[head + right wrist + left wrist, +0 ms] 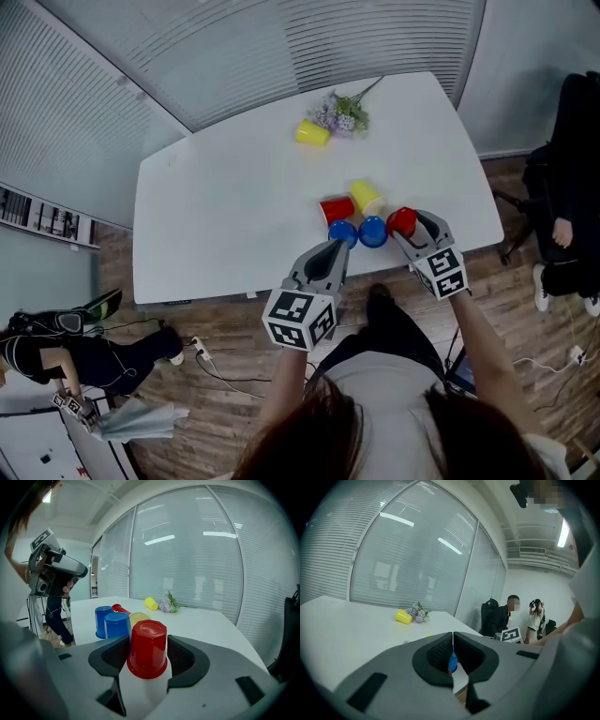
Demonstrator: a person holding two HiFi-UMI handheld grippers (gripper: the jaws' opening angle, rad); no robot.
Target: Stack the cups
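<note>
An upside-down red cup (147,648) sits between the pads of my right gripper (148,641), which is shut on it near the table's front edge; in the head view it is the red cup (401,219) in the right gripper (406,227). Two upside-down blue cups (116,624) (102,620) stand just left of it, seen from above as blue cups (373,231) (342,232). Behind lie a red cup (337,208) and a yellow cup (365,196). Another yellow cup (312,133) lies far back. My left gripper (337,246) (453,637) is shut and empty, tips by the left blue cup.
Purple flowers (342,114) lie beside the far yellow cup. The white table (225,216) ends just in front of the cups. A dark chair (567,178) stands to the right. A seated person (506,616) and a standing one (536,618) are beyond the table.
</note>
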